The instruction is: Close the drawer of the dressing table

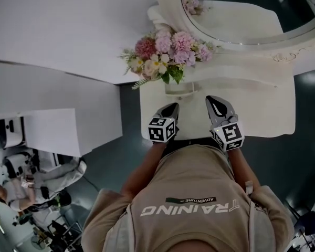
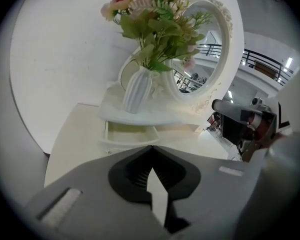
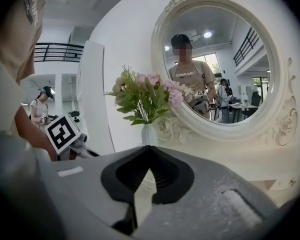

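Note:
The white dressing table point(image 1: 262, 117) carries an oval mirror point(image 1: 236, 41) and a white vase of pink flowers point(image 1: 168, 54). Under the raised shelf a small drawer point(image 1: 178, 90) stands pulled out; in the left gripper view its pale inside shows behind the drawer front point(image 2: 126, 141). My left gripper point(image 1: 173, 108) hovers over the tabletop just in front of the drawer, shut and empty, its tips point(image 2: 151, 147) meeting. My right gripper point(image 1: 213, 101) is beside it to the right, also shut and empty point(image 3: 150, 147), pointing at the vase point(image 3: 149, 133) and mirror point(image 3: 220, 69).
A white wall panel point(image 1: 58, 30) runs along the table's left side, with a dark floor gap point(image 1: 128, 114) between. People and equipment stand at the lower left point(image 1: 26, 188). The left gripper's marker cube point(image 3: 62, 132) shows in the right gripper view.

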Tool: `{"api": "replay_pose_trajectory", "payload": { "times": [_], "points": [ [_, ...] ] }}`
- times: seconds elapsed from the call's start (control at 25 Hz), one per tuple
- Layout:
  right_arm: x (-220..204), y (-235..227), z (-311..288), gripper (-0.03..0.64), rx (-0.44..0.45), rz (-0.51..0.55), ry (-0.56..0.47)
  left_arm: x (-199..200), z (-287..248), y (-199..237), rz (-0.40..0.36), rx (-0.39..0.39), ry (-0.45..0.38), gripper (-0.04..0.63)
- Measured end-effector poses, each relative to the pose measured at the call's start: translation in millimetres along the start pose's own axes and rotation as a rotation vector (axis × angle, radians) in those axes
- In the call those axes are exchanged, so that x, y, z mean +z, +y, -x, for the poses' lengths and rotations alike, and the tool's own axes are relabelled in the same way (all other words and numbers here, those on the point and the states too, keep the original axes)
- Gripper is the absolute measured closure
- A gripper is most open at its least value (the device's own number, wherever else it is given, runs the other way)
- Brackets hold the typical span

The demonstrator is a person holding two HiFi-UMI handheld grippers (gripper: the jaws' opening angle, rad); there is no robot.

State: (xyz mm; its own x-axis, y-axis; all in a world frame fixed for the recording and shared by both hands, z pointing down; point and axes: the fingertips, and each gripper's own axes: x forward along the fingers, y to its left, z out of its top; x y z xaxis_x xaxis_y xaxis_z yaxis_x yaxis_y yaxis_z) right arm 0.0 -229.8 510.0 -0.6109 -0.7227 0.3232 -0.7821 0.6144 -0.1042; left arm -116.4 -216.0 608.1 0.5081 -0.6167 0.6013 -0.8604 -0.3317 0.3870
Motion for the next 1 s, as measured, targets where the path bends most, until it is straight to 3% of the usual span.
{"api": "replay_pose_trajectory", "payload": {
  "times": [0.08,0.24,0.56,1.0],
  "points": [
    [-5.3,-0.1,-5.0,0.615,0.004,-0.013,0.028,-8.0,-9.6,4.4,-0.01,-0.005,0.039,0.577],
    [-2.3,-3.2,-10.8,0.615,0.009,-0.002,0.045,-25.6,-27.7,8.8,-0.1,0.001,0.133,0.577],
    [-3.0,-17.4,-12.4,0.615,-0.01,-0.004,0.065,-52.8,-56.7,24.4,0.114,-0.016,0.205,0.577],
    [-8.7,-25.7,-8.3,0.615,0.01,-0.001,0.087,-60.6,-75.8,30.0,0.108,0.023,0.245,0.577]
  ]
}}
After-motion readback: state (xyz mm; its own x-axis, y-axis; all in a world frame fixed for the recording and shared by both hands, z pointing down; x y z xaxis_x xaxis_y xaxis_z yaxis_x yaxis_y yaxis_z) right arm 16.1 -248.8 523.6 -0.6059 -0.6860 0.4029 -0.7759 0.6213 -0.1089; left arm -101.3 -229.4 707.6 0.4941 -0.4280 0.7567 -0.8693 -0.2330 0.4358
